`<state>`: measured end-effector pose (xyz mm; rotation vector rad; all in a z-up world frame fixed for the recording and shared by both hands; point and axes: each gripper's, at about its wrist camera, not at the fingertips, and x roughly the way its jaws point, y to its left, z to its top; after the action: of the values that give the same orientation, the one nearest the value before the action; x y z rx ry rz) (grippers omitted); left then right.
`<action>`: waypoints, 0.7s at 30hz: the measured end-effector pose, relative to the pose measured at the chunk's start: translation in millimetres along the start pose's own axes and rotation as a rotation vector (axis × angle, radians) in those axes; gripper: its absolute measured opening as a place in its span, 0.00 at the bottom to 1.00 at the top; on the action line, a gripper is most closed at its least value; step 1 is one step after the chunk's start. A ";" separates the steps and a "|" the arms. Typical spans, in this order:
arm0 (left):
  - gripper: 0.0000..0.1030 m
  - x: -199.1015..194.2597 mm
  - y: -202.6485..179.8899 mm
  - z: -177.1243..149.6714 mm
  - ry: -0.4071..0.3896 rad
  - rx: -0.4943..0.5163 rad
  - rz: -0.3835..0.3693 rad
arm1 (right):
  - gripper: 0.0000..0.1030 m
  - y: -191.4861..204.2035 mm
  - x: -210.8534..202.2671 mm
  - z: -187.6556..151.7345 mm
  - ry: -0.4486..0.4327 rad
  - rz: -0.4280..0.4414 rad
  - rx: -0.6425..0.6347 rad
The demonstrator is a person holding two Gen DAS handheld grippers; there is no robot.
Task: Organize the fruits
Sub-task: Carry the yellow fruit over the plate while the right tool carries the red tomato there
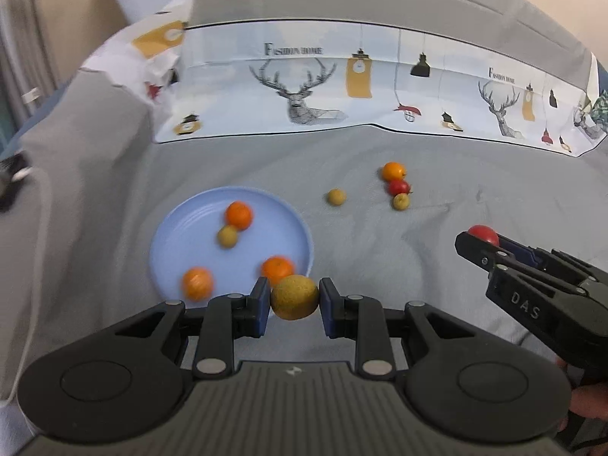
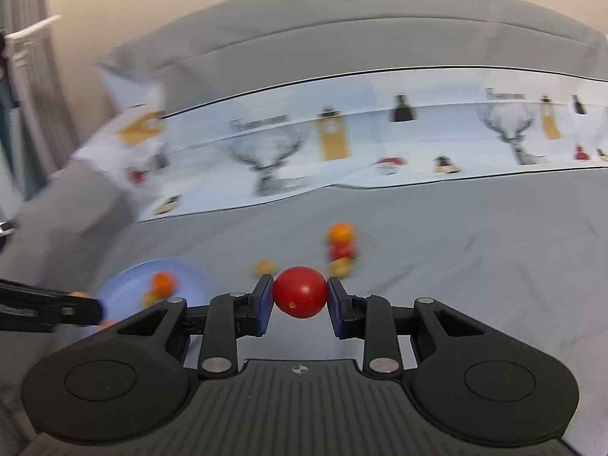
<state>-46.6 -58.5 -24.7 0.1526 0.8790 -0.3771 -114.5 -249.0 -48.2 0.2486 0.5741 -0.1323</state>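
Note:
My left gripper [image 1: 294, 300] is shut on a yellow-brown round fruit [image 1: 294, 296], held at the near right rim of a light blue plate [image 1: 178, 243]. The plate holds three oranges [image 1: 238, 214] and a small yellow fruit [image 1: 227, 236]. My right gripper [image 2: 300, 296] is shut on a red cherry tomato [image 2: 300, 292]; it also shows in the left wrist view [image 1: 479, 241] at the right. On the grey cloth lie an orange [image 1: 393, 171], a red tomato [image 1: 398, 187] and two small yellow fruits [image 1: 336, 197].
A printed cloth with deer and lamps [image 1: 342, 87] lies along the back of the grey sofa-like surface [image 1: 494, 197]. A crumpled part of it rises at the back left [image 1: 152, 38]. The plate [image 2: 129, 285] shows left in the right wrist view.

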 end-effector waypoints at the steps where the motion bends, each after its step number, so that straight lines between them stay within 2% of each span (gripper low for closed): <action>1: 0.30 -8.4 6.7 -7.7 -0.004 -0.005 0.008 | 0.31 9.4 -8.5 -1.9 0.001 0.013 -0.011; 6: 0.30 -42.8 35.8 -40.2 -0.047 -0.010 0.076 | 0.31 44.8 -44.2 -11.4 0.003 0.050 -0.060; 11: 0.30 -68.3 63.7 -56.4 -0.082 -0.083 0.100 | 0.31 69.5 -71.4 -23.8 0.003 0.071 -0.129; 21: 0.30 -87.4 80.8 -65.7 -0.124 -0.144 0.073 | 0.31 104.0 -97.4 -34.5 -0.031 0.100 -0.259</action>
<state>-113.5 57.4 -0.5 0.0275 0.7728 -0.2513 -193.5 -134.4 -2.2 0.0232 0.5405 0.0352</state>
